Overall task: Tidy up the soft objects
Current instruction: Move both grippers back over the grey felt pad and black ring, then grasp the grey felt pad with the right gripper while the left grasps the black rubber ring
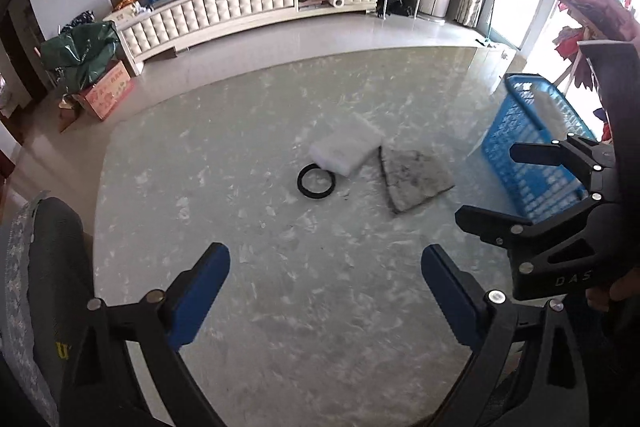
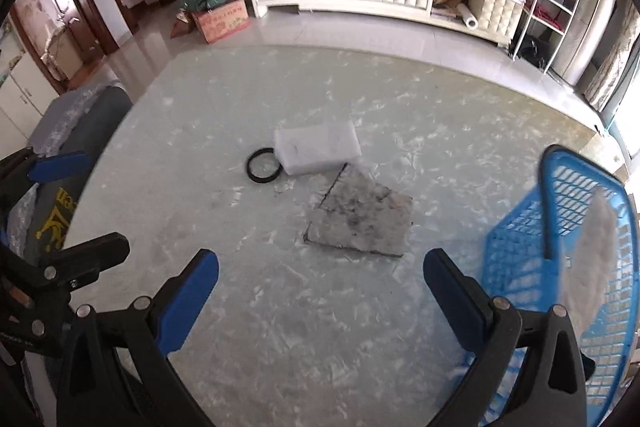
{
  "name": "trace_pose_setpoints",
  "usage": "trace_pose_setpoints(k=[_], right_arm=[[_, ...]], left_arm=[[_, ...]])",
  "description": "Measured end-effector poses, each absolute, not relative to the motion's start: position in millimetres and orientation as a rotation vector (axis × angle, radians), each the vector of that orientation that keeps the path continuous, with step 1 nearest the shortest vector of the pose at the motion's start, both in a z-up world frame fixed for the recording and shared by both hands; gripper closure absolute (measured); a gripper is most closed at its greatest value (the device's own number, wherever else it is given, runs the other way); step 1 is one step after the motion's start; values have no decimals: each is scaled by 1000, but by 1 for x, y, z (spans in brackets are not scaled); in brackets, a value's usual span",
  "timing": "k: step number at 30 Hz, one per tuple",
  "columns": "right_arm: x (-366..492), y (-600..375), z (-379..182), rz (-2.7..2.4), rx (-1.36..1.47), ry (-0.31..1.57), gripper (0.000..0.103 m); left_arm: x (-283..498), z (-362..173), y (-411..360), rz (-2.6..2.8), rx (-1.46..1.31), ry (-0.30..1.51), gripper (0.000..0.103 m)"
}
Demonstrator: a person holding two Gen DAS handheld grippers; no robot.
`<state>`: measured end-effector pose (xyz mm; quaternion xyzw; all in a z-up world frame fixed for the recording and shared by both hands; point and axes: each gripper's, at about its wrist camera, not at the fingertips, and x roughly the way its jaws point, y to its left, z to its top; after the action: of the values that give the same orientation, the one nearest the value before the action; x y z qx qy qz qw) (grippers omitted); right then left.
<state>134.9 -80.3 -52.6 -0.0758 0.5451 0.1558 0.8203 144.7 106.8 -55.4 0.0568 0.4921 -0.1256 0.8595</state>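
Counting two pads [image 2: 318,147], one ring [image 2: 263,171], one basket [image 2: 520,267]

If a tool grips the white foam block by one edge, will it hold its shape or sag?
The white foam block looks thick with squared edges, so it probably stays flat rather than drooping. Its pale, airy look suggests it is light for its size and may dent under the fingers. Lying on the glossy table, it could slide if nudged, possibly bumping the black ring beside it.
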Motion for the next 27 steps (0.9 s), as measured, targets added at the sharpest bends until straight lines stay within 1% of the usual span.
trace_pose_setpoints(k=[13, 16, 19, 27], right_arm=[[185, -78, -112, 188, -154, 1251, 0], [187, -82, -124, 171, -155, 1272, 0], [191, -88, -131, 156, -134, 1289, 0], [200, -91, -143, 120, -120, 1294, 0]], left_arm=[[213, -113, 113, -306, 142, 1103, 7], [230, -126, 117, -298, 102, 1140, 7], [241, -136, 118, -317, 79, 1161, 7], [270, -168, 108, -358, 151, 1203, 7]])
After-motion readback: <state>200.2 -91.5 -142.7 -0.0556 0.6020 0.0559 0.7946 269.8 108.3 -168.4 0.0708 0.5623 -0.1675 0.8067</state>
